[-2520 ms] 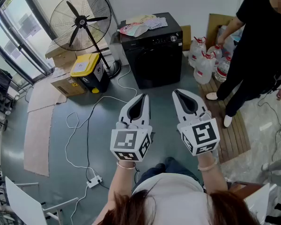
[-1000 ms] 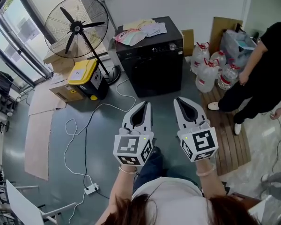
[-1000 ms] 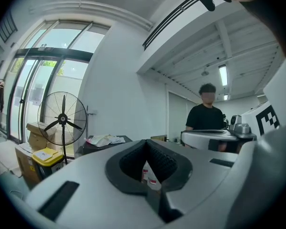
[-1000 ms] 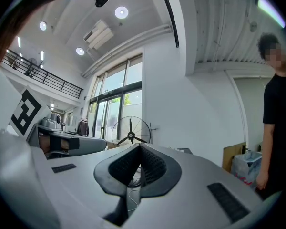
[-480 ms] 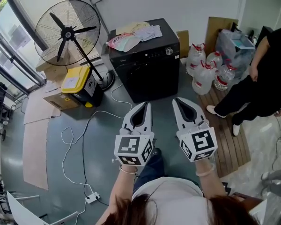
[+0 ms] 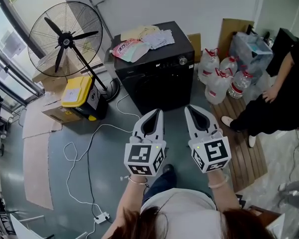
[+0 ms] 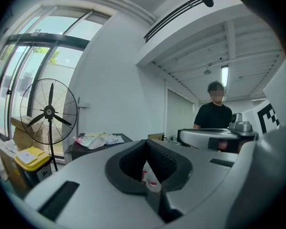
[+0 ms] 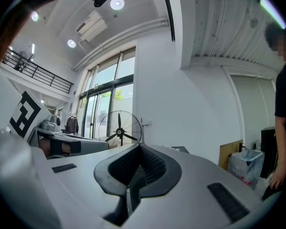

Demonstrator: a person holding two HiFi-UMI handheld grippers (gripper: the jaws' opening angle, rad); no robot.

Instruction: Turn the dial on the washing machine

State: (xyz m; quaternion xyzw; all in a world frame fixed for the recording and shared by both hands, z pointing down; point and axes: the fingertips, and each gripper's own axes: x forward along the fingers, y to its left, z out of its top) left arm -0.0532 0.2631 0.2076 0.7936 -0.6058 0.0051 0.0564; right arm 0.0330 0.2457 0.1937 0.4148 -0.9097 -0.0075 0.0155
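Small silver round dial (image 6: 183, 60) sits at the right end of the control strip, just under the top front edge of the black box-shaped washing machine (image 6: 159, 89). The machine stands against the white wall at the far edge of the grey floor (image 6: 107, 166).

The left gripper (image 6: 153, 115) and the right gripper (image 6: 193, 113) are held side by side, level, pointing at the machine's front and well short of it. Each has its jaws together with nothing between them.

I judge the step in hand to be the approach. The right gripper lines up better with the dial. Its jaws should part before arrival, meet the knob square, close on its rim, then roll about the knob's own axis rather than drag sideways. The dial is tiny in the head view and seems not to show in either gripper view, so its markings cannot be read.

Straight ahead, the floor before the machine gives fair room.
- **Right side:** clear plastic water jugs with red caps (image 6: 218, 81) crowd the machine's right corner by a wooden slatted pallet (image 6: 244, 151). A person in black clothes (image 6: 284, 103) stands there too.
- **Left side:** a black pedestal fan (image 6: 65, 39), a yellow-lidded black box (image 6: 79, 94) and a white cable (image 6: 91, 136) trailing over the floor.
- **On top:** loose pale clothes (image 6: 139, 43) lie on the machine's top, apart from the dial.
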